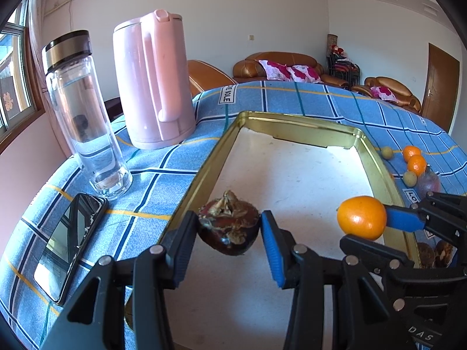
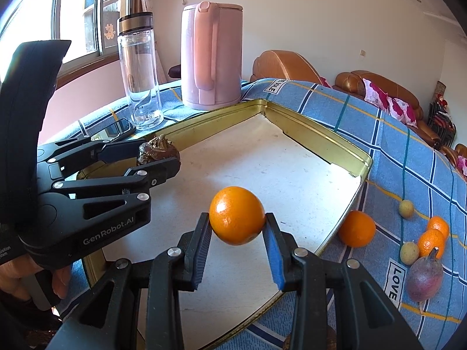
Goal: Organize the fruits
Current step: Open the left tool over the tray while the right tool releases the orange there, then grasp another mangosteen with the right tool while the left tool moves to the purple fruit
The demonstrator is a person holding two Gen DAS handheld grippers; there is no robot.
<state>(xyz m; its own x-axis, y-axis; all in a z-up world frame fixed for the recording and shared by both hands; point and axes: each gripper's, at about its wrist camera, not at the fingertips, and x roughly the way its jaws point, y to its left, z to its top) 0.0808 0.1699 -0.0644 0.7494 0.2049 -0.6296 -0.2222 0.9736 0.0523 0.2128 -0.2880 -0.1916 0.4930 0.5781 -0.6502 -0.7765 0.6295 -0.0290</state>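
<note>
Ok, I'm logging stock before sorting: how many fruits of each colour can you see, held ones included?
Orange fruits: 4, one in the right tongs, three loose
Yellowish fruits: 2
Purple-red fruit: 1
Brown fruits: 3, one in the left tongs, two loose
Total: 10

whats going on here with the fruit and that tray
A person holds a tool in each hand over a gold-rimmed tray. The left tool grips a dark brown fruit; the right tool grips an orange. More oranges and small fruits wait on the blue checked cloth.
</note>
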